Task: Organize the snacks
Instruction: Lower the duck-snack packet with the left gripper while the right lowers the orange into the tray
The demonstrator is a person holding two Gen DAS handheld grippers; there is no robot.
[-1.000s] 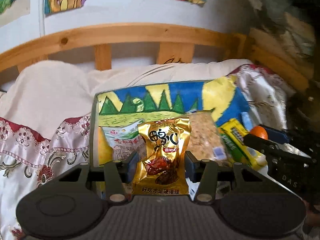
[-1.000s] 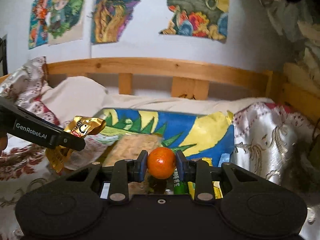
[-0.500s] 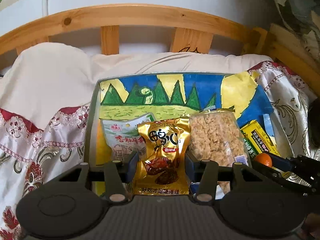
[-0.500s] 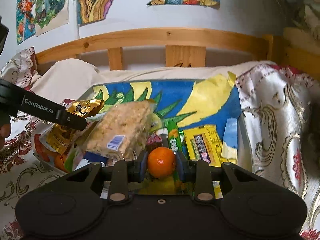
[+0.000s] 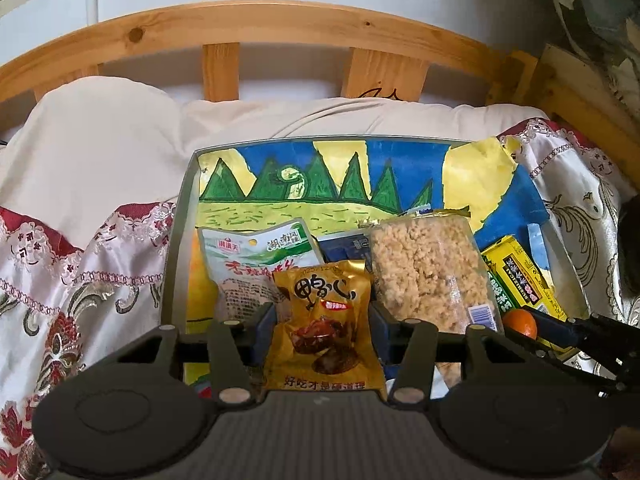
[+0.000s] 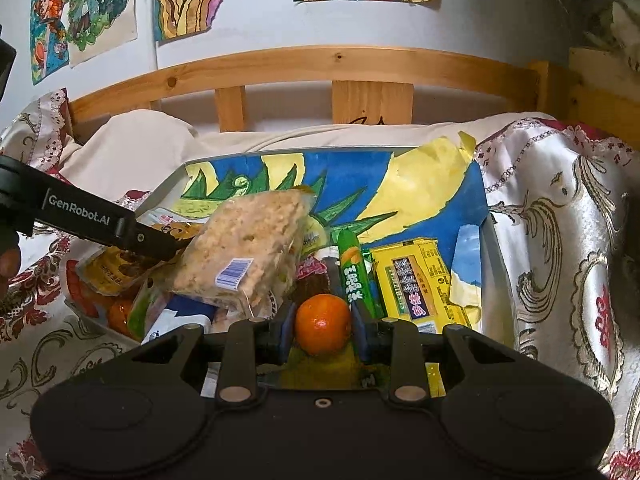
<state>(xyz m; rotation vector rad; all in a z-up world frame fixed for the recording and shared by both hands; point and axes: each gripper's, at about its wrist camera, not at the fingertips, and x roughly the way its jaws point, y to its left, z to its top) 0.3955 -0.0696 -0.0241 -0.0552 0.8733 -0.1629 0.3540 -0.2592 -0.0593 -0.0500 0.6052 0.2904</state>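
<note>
Both claws have dropped closer over the tray (image 5: 176, 264) on the bed, and more of its snacks show now. Left claw (image 5: 322, 330) clamps the gold snack packet (image 5: 324, 328), hanging above the white pouch (image 5: 256, 256) beside the puffed-rice bag (image 5: 428, 268). Right claw (image 6: 322, 326) grips the orange (image 6: 323, 323) low over the tray, near the green stick (image 6: 352, 272) and yellow box (image 6: 416, 280)

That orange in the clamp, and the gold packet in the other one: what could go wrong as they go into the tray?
The orange is round; released by the right gripper, it may roll under the rice-crisp bag. That bag lies tilted on other packs, so the left gripper dropping the gold packet could tip it.
</note>
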